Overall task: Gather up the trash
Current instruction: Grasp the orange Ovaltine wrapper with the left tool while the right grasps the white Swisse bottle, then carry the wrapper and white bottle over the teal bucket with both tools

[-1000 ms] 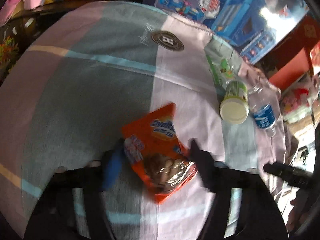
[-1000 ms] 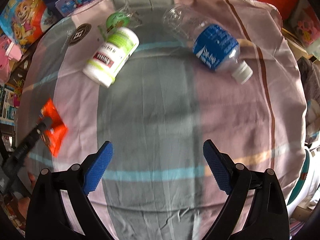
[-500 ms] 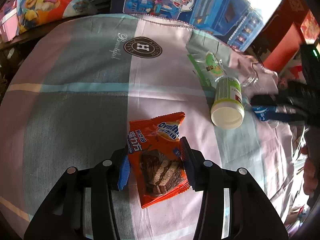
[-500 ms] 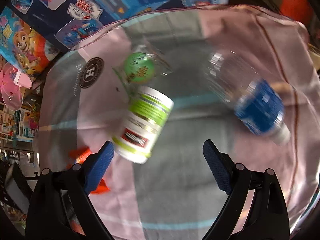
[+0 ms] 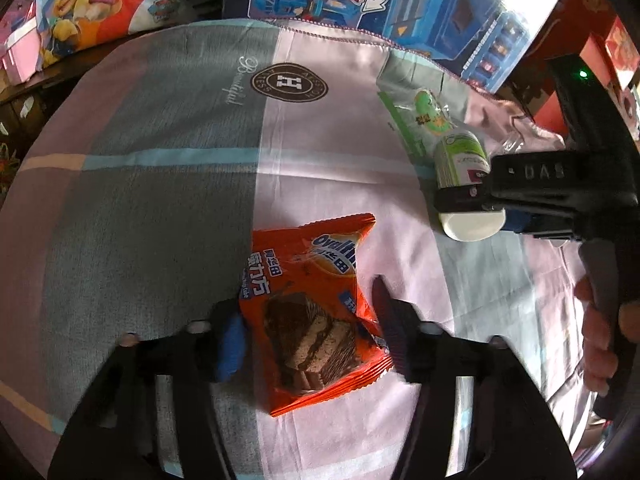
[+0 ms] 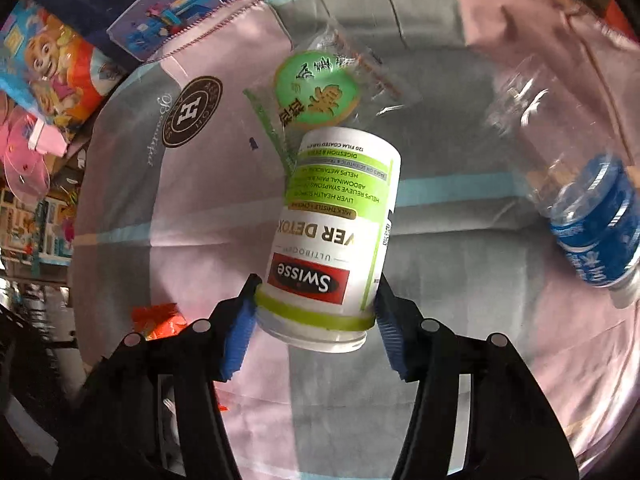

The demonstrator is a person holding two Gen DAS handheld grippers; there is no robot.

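An orange snack packet [image 5: 316, 300] lies on the striped cloth [image 5: 140, 160], and my left gripper [image 5: 310, 338] is shut on its lower half, one pad on each side. A white pill bottle [image 6: 336, 224] with a green label lies on its side. My right gripper [image 6: 314, 332] has its jaws closing, and both blue pads touch the bottle's near end. The left wrist view shows that bottle [image 5: 460, 156] at the right, partly hidden behind the right gripper's black fingers [image 5: 520, 196]. A corner of the orange packet [image 6: 160, 318] shows at the lower left of the right wrist view.
A clear wrapper with a round green label [image 6: 316, 94] lies just beyond the pill bottle. A clear water bottle with a blue label [image 6: 592, 220] lies at the right. Toy boxes [image 5: 440, 8] and bright bags line the cloth's far edge. A hand [image 5: 600, 340] holds the right gripper's handle.
My right gripper has moved across the cloth to the pill bottle and its jaws have narrowed around it. The left gripper keeps the orange packet and has rolled slightly.
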